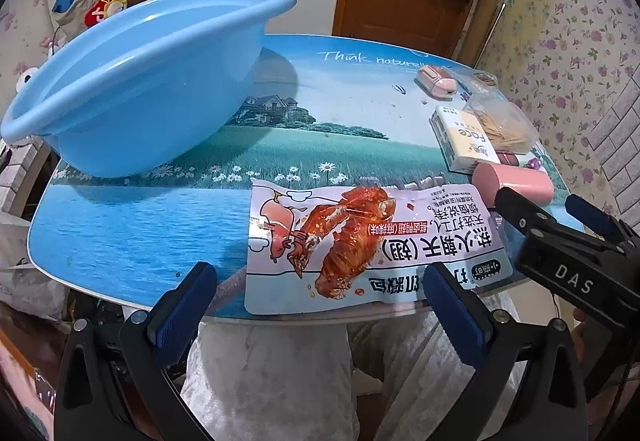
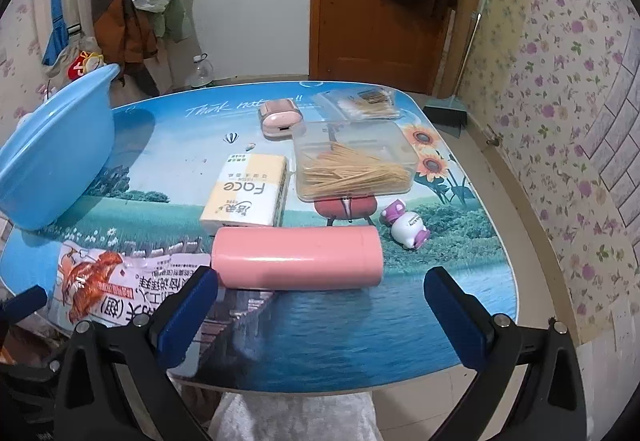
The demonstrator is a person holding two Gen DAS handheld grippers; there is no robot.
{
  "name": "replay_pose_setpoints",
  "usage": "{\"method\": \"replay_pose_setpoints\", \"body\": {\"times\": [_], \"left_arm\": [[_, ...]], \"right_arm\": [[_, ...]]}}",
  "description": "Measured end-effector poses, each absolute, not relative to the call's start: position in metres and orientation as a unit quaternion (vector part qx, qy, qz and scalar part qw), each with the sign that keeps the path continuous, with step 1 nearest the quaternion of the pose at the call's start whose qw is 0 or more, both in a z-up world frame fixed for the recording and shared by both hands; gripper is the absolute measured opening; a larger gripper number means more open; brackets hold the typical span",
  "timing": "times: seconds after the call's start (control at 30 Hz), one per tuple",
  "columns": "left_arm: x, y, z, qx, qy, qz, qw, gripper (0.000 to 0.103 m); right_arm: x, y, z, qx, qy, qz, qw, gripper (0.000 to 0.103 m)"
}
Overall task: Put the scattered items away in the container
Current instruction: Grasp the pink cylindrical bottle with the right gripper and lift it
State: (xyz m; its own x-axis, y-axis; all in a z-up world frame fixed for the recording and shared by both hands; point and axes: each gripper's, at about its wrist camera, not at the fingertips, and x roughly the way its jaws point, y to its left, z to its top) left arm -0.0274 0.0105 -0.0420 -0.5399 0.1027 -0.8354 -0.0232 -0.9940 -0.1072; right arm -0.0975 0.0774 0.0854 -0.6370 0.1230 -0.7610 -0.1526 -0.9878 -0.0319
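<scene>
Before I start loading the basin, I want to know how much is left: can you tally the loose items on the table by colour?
Pink: 2, the cylinder and the small case
Clear packaging: 2, the toothpick box and the cotton swab bag
White and yellow: 1, the tissue pack
White and red: 1, the snack packet
White and purple: 1, the toy figure
Total: 7, none in the blue basin yet.

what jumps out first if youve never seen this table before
The big light-blue basin dominates the table's far left, with nothing visible inside. Near the front edge lies a shiny snack packet printed with a red chicken wing, and right of it a pink cylinder on its side. Both grippers, left gripper and right gripper, hang open.
</scene>
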Motion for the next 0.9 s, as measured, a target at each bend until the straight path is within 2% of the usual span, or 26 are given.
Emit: {"method": "replay_pose_setpoints", "body": {"times": [0.63, 0.67, 0.73, 0.9], "left_arm": [[-0.024, 0.008, -0.041, -0.477, -0.044, 0.877, 0.041, 0.103], [-0.024, 0.007, -0.040, -0.476, -0.045, 0.877, 0.040, 0.103], [-0.025, 0.007, -0.041, -0.476, -0.047, 0.877, 0.039, 0.103], [-0.025, 0.006, -0.041, -0.476, -0.046, 0.877, 0.040, 0.103]], "right_arm": [[-0.114, 0.080, 0.070, -0.430, 0.056, 0.894, 0.110, 0.103], [-0.113, 0.080, 0.069, -0.429, 0.057, 0.895, 0.109, 0.102], [-0.112, 0.080, 0.069, -0.422, 0.056, 0.899, 0.101, 0.088], [-0.110, 0.082, 0.069, -0.417, 0.055, 0.902, 0.092, 0.088]]}}
